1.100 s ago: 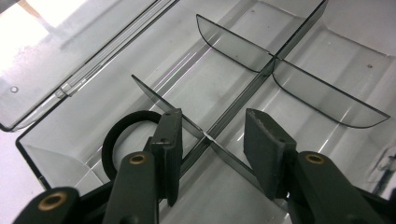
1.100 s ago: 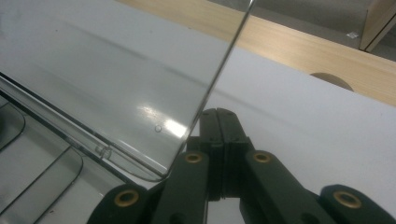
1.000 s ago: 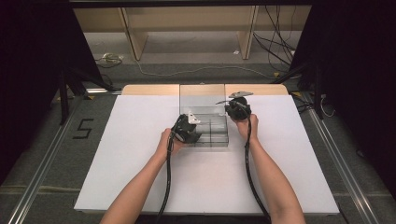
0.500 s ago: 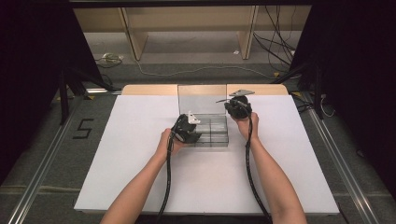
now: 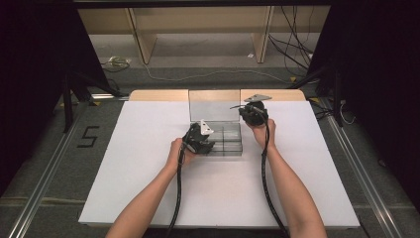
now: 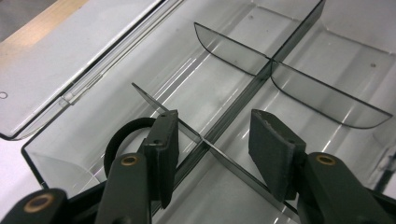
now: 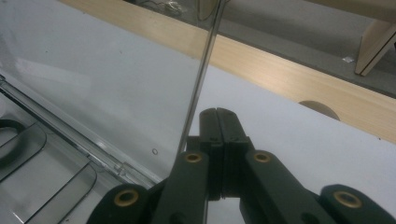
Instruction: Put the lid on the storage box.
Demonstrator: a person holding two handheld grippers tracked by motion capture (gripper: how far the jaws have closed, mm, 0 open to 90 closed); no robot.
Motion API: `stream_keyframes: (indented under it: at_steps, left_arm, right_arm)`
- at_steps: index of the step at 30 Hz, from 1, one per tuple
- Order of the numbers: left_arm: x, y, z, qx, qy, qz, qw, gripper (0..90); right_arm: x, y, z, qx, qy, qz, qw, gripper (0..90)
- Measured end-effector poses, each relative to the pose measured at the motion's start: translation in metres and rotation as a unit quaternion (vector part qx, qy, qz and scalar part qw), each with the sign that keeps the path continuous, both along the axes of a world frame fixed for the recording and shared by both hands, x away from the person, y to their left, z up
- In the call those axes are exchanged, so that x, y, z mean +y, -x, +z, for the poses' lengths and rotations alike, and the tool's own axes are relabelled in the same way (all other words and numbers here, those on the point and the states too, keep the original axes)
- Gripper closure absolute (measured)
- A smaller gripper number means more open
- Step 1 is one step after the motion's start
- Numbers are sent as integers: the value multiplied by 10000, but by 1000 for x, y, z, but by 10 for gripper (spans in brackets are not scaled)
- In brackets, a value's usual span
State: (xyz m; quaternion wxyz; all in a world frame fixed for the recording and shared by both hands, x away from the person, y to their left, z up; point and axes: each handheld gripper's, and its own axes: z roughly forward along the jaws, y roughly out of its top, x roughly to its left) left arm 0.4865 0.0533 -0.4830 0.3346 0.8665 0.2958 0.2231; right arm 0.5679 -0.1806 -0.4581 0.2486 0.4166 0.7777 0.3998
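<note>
A clear plastic compartment box (image 5: 229, 144) sits mid-table with its lid (image 5: 214, 105) standing upright. My left gripper (image 5: 204, 147) hangs over the box's near left corner. In the left gripper view its jaws (image 6: 212, 126) are open and have just been opening. A thin grey divider (image 6: 233, 163) runs between them, and a black ring (image 6: 114, 140) lies in the compartment behind the left jaw. My right gripper (image 5: 247, 114) is at the lid's right edge. Its jaws (image 7: 218, 114) are shut with nothing between them, and the lid's edge (image 7: 201, 74) rises just beside them.
The box rests on a white board (image 5: 124, 163) with a wooden strip (image 5: 158, 95) along its back edge. Behind the table are wooden shelf legs (image 5: 141, 42) and cables (image 5: 297, 49) on the floor. A "5" mark (image 5: 88, 136) lies at the left.
</note>
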Motion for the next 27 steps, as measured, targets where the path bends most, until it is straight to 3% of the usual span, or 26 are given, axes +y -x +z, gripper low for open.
stream_keyframes:
  at_steps: [20, 24, 26, 27]
  left_arm:
    - [-2, 2, -1, -25, 100, 116, 9999, 539]
    - [-3, 4, 1, -130, 100, 230, 9996, 435]
    - [0, 6, 6, -181, 201, 331, 9991, 338]
    - [2, 8, 9, -220, 219, 341, 9989, 332]
  right_arm:
    - [-4, 6, 5, -113, -96, 108, 9998, 900]
    - [-5, 6, 7, -145, -113, 137, 9997, 900]
    - [-5, 7, 7, -153, -127, 142, 9997, 900]
    - [-5, 7, 8, -154, -123, 163, 9997, 900]
